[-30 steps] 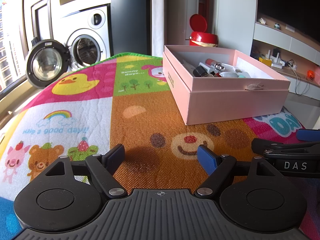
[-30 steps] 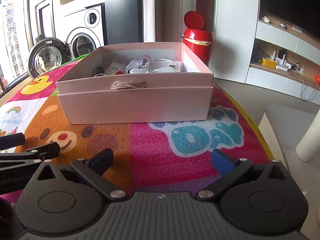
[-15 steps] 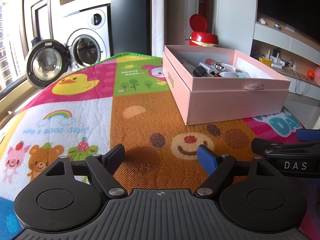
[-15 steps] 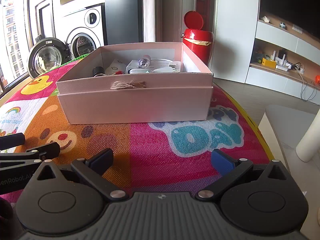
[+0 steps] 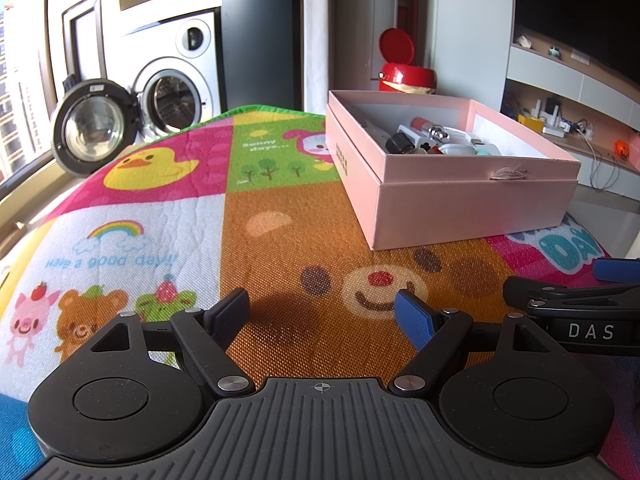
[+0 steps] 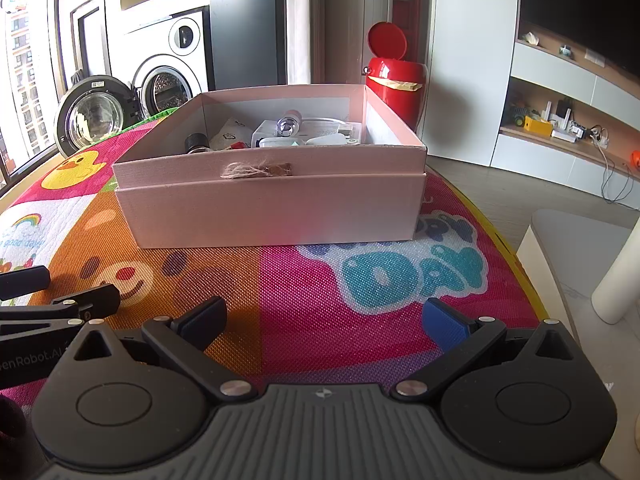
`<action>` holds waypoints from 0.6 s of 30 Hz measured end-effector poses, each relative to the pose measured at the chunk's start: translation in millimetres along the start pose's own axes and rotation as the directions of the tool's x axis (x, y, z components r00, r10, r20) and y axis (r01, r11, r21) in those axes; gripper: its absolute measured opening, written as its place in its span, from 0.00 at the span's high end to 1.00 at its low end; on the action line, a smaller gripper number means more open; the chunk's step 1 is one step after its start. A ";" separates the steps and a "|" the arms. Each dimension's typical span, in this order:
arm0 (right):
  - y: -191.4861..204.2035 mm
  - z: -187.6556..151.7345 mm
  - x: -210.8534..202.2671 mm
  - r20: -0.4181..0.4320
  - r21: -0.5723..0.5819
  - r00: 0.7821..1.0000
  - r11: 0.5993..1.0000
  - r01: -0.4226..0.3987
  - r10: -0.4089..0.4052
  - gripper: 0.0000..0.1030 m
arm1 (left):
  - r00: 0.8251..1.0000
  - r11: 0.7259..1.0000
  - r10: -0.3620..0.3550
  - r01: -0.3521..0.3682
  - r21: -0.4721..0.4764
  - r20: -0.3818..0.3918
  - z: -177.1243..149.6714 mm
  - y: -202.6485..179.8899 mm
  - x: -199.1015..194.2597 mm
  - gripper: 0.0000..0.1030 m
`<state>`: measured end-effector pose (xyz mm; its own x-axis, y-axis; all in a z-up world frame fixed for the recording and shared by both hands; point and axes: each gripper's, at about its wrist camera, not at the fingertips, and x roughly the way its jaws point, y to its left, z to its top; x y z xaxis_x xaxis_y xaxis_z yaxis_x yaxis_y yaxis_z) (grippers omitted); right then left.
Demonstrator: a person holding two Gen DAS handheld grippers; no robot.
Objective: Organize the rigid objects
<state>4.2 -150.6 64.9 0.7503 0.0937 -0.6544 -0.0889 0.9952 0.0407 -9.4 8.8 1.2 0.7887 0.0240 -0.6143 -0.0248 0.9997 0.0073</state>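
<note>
A pink cardboard box [image 5: 472, 204] [image 6: 276, 208] stands open on the colourful play mat [image 5: 192, 216] [image 6: 304, 280]. Inside lie several small rigid items: a black-capped bottle [image 5: 399, 143] [image 6: 196, 143], a shiny silver piece [image 5: 438, 133] [image 6: 286, 125], white cases [image 6: 320, 136]. My left gripper [image 5: 322, 314] hovers low over the mat, short of the box and to its left, open and empty. My right gripper [image 6: 324, 318] faces the box's front wall, open, nothing between its fingers. Each gripper shows at the edge of the other's view.
A red lidded bin [image 6: 394, 76] stands behind the box. A washing machine with its door [image 5: 94, 128] swung open is at the back left. Shelves [image 6: 568, 120] with small items run along the right wall. The mat's right edge drops to the floor beside a white object [image 6: 616, 280].
</note>
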 end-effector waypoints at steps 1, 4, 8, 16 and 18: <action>0.3 0.0 0.1 0.000 0.000 1.000 1.000 0.000 0.000 0.00 | 1.000 1.000 0.000 0.000 0.000 0.000 0.0 0.0 0.0 0.18; 0.0 0.0 0.0 0.000 0.000 1.000 1.000 0.000 0.000 0.00 | 1.000 1.000 0.000 0.000 0.000 0.000 0.0 -0.1 0.0 0.18; -0.1 0.1 -0.1 0.000 0.000 1.000 1.000 0.000 0.000 0.00 | 1.000 1.000 0.001 -0.001 0.001 0.000 -0.1 -0.2 0.0 0.18; -0.1 0.0 -0.1 0.000 0.000 1.000 1.000 0.000 0.000 0.00 | 1.000 1.000 0.005 -0.005 0.002 -0.001 -0.1 0.0 0.6 0.16; -0.1 0.0 -0.2 0.000 0.000 1.000 1.000 0.000 0.000 0.00 | 1.000 1.000 0.005 -0.005 0.001 -0.001 -0.2 0.2 0.5 0.16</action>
<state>4.1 -150.7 65.1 0.7502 0.0937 -0.6546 -0.0890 0.9952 0.0405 -9.1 9.0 0.8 0.7877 0.0290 -0.6154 -0.0278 0.9995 0.0115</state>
